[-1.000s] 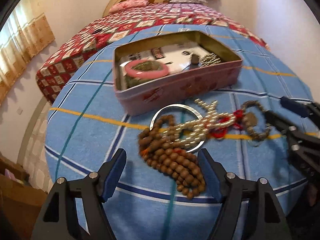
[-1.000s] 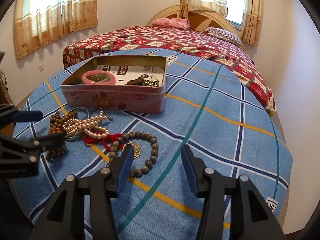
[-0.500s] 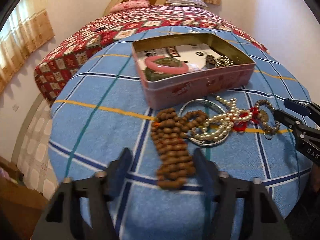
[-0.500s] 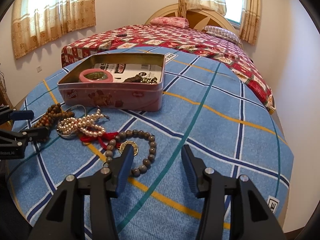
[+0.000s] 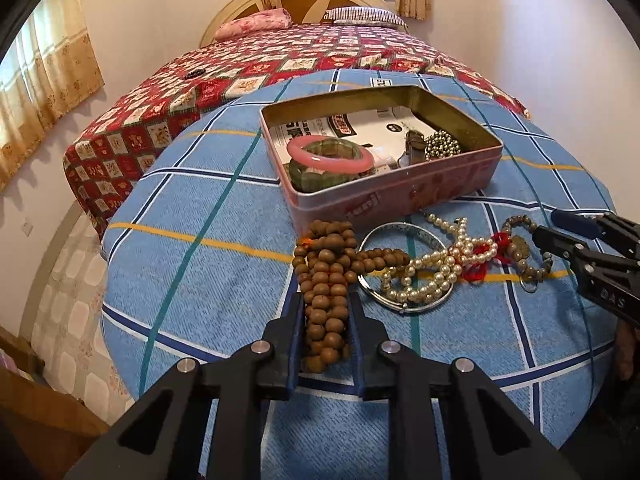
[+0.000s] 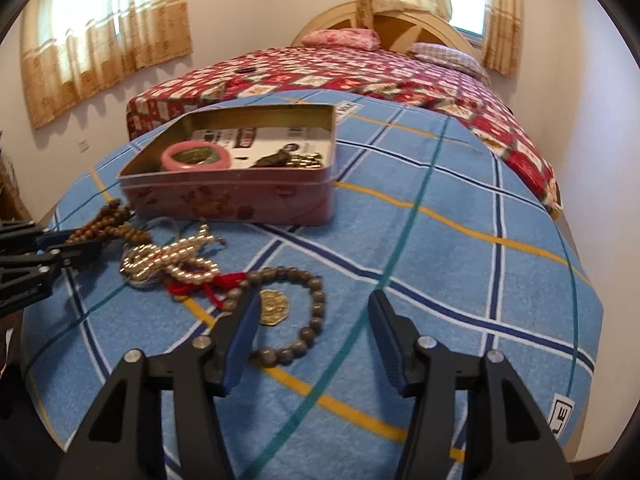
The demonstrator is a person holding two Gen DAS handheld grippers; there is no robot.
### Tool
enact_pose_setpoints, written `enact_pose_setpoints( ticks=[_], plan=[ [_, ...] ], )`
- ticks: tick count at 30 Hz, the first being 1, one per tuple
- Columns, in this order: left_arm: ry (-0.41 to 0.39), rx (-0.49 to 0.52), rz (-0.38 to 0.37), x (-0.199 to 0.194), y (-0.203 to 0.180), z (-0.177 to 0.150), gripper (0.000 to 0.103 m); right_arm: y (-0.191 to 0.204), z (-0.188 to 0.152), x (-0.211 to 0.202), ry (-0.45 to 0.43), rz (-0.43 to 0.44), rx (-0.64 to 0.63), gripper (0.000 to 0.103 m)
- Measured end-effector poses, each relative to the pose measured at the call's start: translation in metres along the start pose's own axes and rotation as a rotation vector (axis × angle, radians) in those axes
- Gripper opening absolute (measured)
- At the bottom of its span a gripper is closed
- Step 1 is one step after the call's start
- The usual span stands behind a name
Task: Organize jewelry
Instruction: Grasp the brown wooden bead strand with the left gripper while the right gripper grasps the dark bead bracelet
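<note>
**Left jaws closed around the wooden beads, right jaws apart over the grey bracelet**

Your left gripper (image 5: pixel 325 322) has just been closing, and its jaws now sit narrow with the near end of the brown wooden bead strand (image 5: pixel 326 280) between them; the pads look to press the beads on both sides. That strand lies bunched on the blue plaid blanket (image 5: pixel 192 280), running from your fingers up toward the near wall of the pink tin (image 5: pixel 400 196), with one loop reaching right across a silver bangle (image 5: pixel 404 272). A pearl necklace (image 5: pixel 436 264) is draped over that bangle and meets a knot of red cord (image 5: pixel 480 256) beside it.

Your right gripper (image 6: pixel 312 320) has been closing slightly, yet its jaws stand well apart with nothing clamped. Its left finger (image 6: pixel 240 340) overlaps the near left of the grey bead bracelet (image 6: pixel 312 312), which rings a gold coin charm (image 6: pixel 273 306) and joins the red cord.

Inside the open tin, a pink bangle (image 5: pixel 331 153) rests on a green bracelet (image 5: pixel 316 172) at the near left corner, and a cluster of small metallic beads (image 5: pixel 442 145) sits by the right wall on printed paper. The blanket covers the foot of a bed with a red patterned quilt (image 5: pixel 320 60).
</note>
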State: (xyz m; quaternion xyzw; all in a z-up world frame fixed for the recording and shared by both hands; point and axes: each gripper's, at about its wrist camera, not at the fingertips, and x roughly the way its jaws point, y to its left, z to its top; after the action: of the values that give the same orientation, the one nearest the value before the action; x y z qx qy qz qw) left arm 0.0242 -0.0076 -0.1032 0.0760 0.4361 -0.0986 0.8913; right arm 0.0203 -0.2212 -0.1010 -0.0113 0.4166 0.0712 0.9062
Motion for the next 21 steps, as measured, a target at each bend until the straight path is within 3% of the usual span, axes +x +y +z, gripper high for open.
enact_pose_setpoints(
  ticks=[1,5,7,21],
  plan=[
    [0.000,0.003,0.000,0.001,0.000,0.000,0.020,-0.002,0.000,0.003,0.011,0.006,0.004,0.037],
    [0.008,-0.002,-0.005,0.003,-0.001,-0.002,0.020,0.002,-0.002,0.008,0.034,0.001,-0.021,0.027],
    [-0.007,0.000,0.002,-0.001,-0.002,0.000,0.020,0.006,-0.003,0.008,0.036,0.004,-0.044,0.013],
    [-0.104,-0.037,0.004,-0.036,0.009,0.017,0.020,0.005,0.014,-0.031,-0.103,-0.019,-0.064,0.010]
  ],
)
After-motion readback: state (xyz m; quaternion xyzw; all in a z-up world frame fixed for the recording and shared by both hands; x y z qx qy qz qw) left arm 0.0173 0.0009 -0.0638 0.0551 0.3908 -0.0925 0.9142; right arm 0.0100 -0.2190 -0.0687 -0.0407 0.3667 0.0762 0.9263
